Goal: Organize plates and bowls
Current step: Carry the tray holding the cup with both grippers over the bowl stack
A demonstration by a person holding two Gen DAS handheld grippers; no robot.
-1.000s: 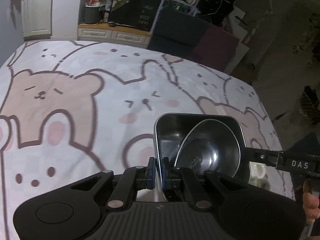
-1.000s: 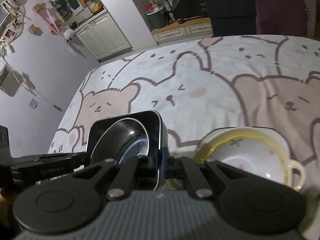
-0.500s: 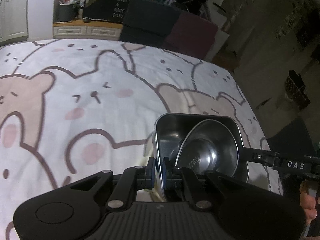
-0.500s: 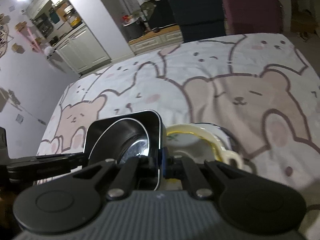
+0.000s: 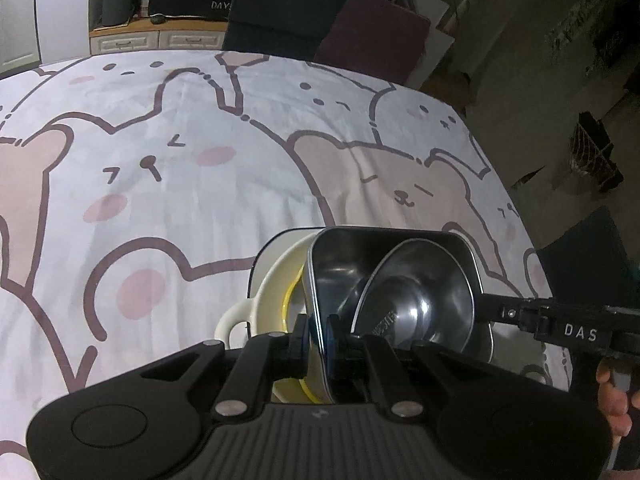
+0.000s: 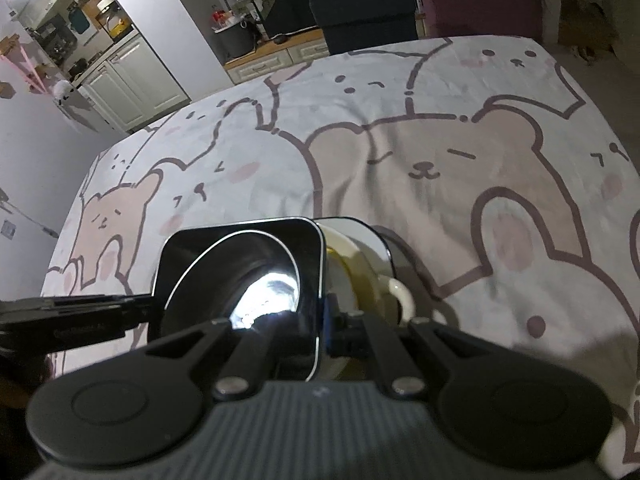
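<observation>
My left claw (image 5: 318, 336) pinches the left rim of a square stainless steel tray (image 5: 400, 248), my right claw (image 6: 322, 328) pinches its opposite rim. Round shiny steel bowl (image 5: 416, 304) sits tilted inside the tray. Tray is over a cream ceramic handled dish with yellow rim (image 5: 272, 292) on the bear-print cloth worktop (image 5: 200, 180); contact unclear.
</observation>
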